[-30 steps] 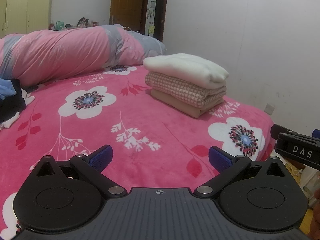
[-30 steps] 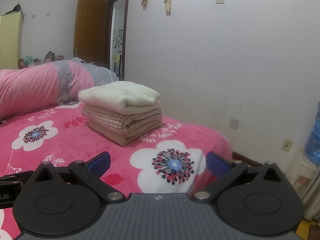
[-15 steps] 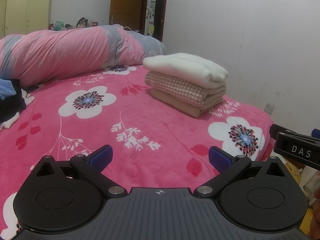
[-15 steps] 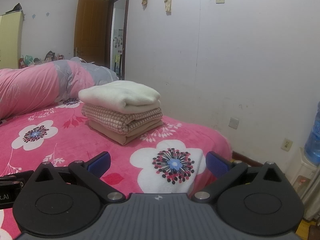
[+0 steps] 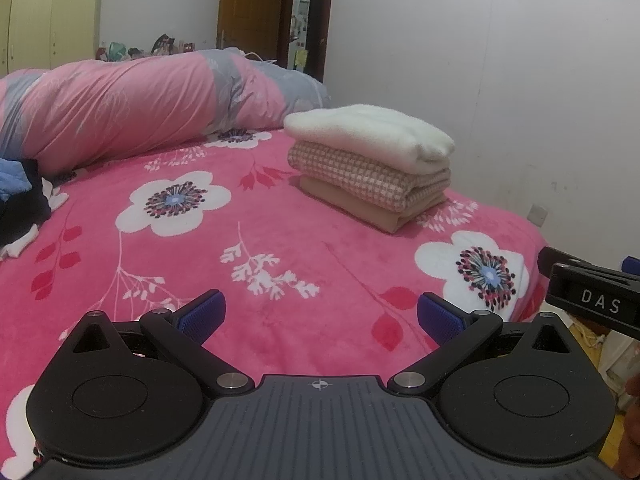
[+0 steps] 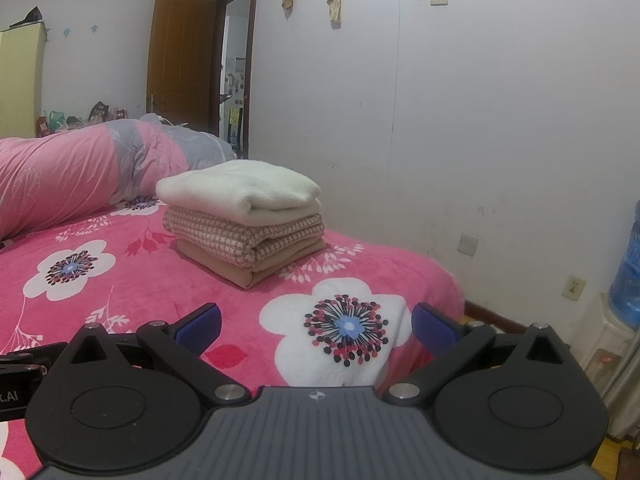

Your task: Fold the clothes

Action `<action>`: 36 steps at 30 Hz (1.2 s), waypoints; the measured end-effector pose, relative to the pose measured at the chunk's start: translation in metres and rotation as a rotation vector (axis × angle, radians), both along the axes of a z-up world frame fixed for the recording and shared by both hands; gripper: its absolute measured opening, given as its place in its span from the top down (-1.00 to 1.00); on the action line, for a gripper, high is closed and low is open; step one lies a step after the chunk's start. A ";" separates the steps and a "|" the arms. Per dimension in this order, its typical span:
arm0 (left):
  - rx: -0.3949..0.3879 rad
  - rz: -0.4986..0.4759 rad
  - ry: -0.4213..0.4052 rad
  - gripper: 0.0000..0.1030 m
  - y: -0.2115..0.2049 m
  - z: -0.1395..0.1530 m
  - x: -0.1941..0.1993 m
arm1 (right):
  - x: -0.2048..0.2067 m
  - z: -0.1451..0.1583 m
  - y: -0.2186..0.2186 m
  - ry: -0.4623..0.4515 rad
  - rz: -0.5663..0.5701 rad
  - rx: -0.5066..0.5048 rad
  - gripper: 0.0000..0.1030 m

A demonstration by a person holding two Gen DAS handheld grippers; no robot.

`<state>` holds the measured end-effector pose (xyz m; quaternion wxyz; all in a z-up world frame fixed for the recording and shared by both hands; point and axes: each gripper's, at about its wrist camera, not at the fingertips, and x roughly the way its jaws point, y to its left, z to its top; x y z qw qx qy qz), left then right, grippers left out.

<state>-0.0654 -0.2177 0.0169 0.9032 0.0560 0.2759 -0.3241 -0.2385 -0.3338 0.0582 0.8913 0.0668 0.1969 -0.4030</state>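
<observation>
A stack of three folded clothes (image 5: 372, 164) (image 6: 244, 220) rests on the pink flowered bed (image 5: 240, 240) (image 6: 120, 280): a cream one on top, a pink checked one in the middle, a tan one beneath. My left gripper (image 5: 319, 314) hangs open over the near bed edge, well short of the stack, with nothing between its blue pads. My right gripper (image 6: 316, 322) is open too and holds nothing; its black body shows at the right edge of the left wrist view. A heap of unfolded dark, blue and white clothes (image 5: 20, 204) lies at the far left.
A rolled pink and grey duvet (image 5: 140, 108) (image 6: 80, 176) lies along the back of the bed. A white wall (image 6: 460, 120) runs close on the right, with a water bottle (image 6: 628, 272) at its foot. A brown door (image 6: 180, 56) stands open behind.
</observation>
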 end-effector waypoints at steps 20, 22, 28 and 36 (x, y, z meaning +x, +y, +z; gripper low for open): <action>-0.006 0.001 -0.009 -1.00 0.002 0.003 0.000 | 0.001 0.003 0.003 -0.002 0.001 -0.008 -1.00; -0.006 0.001 -0.008 -1.00 0.002 0.003 0.001 | 0.001 0.003 0.003 -0.002 0.002 -0.009 -1.00; -0.007 0.003 -0.009 -1.00 0.002 0.003 0.001 | 0.001 0.004 0.004 -0.002 0.003 -0.008 -1.00; -0.006 0.002 -0.009 -1.00 0.003 0.002 0.001 | 0.001 0.004 0.004 0.000 0.002 -0.008 -1.00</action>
